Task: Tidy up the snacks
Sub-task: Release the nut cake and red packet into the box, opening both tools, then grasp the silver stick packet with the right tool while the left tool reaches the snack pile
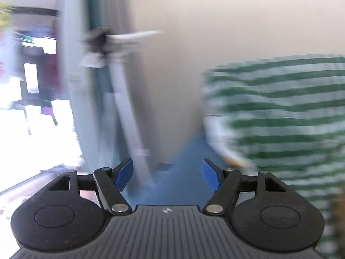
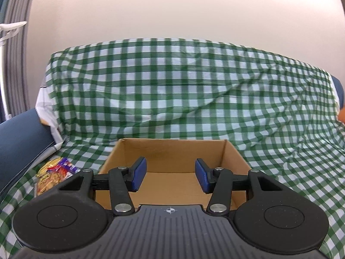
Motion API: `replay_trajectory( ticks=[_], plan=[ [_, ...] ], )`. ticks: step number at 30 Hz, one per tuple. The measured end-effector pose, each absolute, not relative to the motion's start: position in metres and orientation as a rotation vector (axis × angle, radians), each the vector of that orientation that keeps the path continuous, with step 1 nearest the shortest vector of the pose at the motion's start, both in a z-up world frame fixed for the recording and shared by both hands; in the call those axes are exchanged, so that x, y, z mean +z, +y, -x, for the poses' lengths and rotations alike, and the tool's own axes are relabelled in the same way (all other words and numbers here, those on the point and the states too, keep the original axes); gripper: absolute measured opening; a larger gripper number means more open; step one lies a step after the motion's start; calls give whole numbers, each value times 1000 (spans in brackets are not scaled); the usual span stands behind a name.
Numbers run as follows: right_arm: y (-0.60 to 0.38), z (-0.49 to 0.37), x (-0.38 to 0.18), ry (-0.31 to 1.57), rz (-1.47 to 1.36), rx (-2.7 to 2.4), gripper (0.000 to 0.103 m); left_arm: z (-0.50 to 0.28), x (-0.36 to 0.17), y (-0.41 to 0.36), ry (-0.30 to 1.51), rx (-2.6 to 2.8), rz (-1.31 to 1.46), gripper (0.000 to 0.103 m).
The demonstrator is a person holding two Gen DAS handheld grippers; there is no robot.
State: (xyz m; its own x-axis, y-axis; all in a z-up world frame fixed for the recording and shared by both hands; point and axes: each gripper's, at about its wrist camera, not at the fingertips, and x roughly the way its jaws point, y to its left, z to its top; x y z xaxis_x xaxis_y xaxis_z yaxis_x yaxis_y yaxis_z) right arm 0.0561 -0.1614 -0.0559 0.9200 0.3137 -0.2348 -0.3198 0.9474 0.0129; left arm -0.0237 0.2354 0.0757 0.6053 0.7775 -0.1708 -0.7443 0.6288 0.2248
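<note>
1. Facing the open brown cardboard box [image 2: 170,151], the right hand-held gripper [image 2: 170,178] has its blue pads part-way apart and nothing between them; only the box's bare floor shows in the gap; the box sits at twelve o'clock from this gripper, on the green-and-white checked cloth [image 2: 194,90] draped over what looks like a sofa.
2. The crinkly yellow plastic snack bag with red and purple print [image 2: 52,173] lies flat on the cloth at about nine o'clock from the box, just beside its left wall and apart from both grippers; how much of it the gripper body hides I cannot tell.
3. The left hand-held gripper [image 1: 167,176] has its blue pads spread wide and holds nothing; its view is heavily smeared, showing only a pale wall, a grey-blue curtain edge [image 1: 97,108] at ten o'clock and the checked cloth at three o'clock; no snack appears in it.
4. Handling, as a judgement: the bag is probably light, soft and air-puffed, with slick film and brittle contents; a hard squeeze across the middle could crush what is inside.
5. Best hold is likely a crimped end seam or a pinched corner, where the film is doubled and flat; approach low along the cloth so the pads do not snag the fabric.
6. The box looks stiff but light, so a nudge to its wall could slide it on the cloth.
</note>
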Motion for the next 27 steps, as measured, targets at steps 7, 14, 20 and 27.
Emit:
replay_trajectory(
  ticks=[7, 14, 20, 27],
  plan=[
    [-140, -44, -57, 218, 60, 413, 52, 25, 78, 316, 370, 1205, -83, 76],
    [-113, -31, -55, 192, 99, 520, 52, 9, 95, 308, 143, 952, -77, 85],
    [-75, -5, -55, 135, 169, 646, 52, -29, 82, 280, 244, 611, -114, 77],
    [4, -3, -74, 222, 251, 758, 52, -72, 43, 292, 554, 309, 153, 16]
  ],
)
